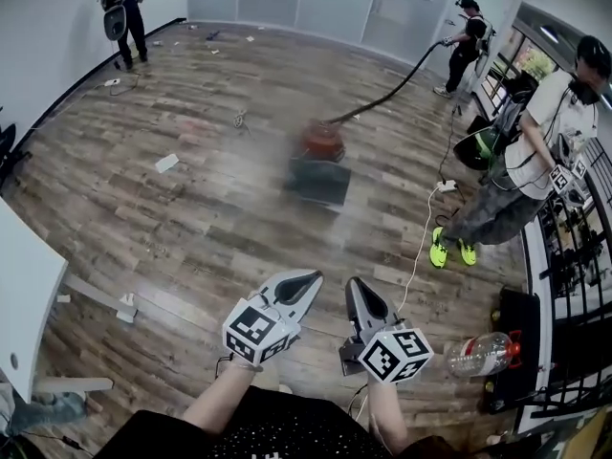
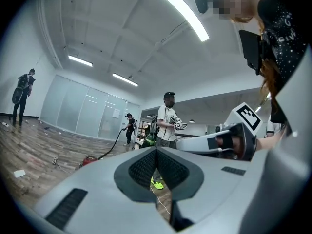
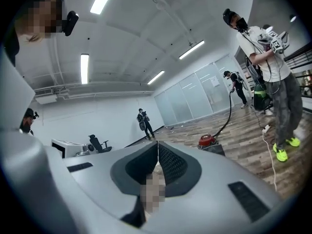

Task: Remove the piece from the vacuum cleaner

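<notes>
Held low and side by side, well short of the red vacuum cleaner (image 1: 323, 142), tips aimed toward it: left gripper (image 1: 308, 279) and right gripper (image 1: 353, 285), forearms bare. Both jaws pressed together, gripping nothing. Black-and-white square markers on each cube. Hose (image 1: 382, 98) running from the vacuum cleaner to a person (image 1: 469, 44) beyond it.

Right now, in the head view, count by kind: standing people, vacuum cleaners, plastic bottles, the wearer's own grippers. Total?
Standing people: 3
Vacuum cleaner: 1
Plastic bottle: 1
Left gripper and right gripper, both shut: 2
Total: 7
</notes>
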Motion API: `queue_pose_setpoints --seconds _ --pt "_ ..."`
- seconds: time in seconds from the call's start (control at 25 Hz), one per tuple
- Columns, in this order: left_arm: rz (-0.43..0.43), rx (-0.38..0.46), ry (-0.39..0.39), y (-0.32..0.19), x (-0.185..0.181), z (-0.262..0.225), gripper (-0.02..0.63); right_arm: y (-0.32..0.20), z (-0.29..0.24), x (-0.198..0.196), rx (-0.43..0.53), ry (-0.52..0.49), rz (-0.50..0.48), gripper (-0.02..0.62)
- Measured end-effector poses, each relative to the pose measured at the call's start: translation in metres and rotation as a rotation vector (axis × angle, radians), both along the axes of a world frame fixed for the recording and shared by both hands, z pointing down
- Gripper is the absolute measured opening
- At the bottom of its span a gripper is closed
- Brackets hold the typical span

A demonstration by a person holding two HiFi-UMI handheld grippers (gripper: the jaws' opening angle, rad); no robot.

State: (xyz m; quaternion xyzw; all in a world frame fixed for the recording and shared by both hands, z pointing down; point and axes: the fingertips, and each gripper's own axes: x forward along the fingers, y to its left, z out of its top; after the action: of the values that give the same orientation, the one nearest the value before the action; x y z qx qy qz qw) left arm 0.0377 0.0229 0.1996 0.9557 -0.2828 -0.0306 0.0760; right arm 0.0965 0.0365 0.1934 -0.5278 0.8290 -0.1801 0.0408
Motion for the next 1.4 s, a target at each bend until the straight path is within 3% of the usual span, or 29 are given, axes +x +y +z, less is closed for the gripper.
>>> queue_pose_setpoints --seconds 0.52,0.72,0.96,1.24,1.4 --pt "0.109 0.051 0.021 -0.271 0.055 -0.031 0.008 -0.265 -0.026 0.066 0.029 0.020 0.122 0.002" --pt "0.117 0.014 0.040 -0.327 0.062 -0.027 0.008 -0.315 -0.014 0.076 0.010 0.040 0.111 0.002" --pt "0.127 -0.043 0.001 -0.382 0.093 -0.001 0.008 -0.373 0.002 0.125 -0.027 -0.006 0.137 0.002" --pt "0.084 -0.088 -0.014 -0.491 0.130 0.018 0.008 -0.500 0.018 0.170 -0.023 -0.060 0.102 0.002" --pt "0.125 -0.052 -0.003 -0.561 0.165 0.013 0.008 -0.574 0.034 0.203 -0.049 -0.057 0.053 0.002"
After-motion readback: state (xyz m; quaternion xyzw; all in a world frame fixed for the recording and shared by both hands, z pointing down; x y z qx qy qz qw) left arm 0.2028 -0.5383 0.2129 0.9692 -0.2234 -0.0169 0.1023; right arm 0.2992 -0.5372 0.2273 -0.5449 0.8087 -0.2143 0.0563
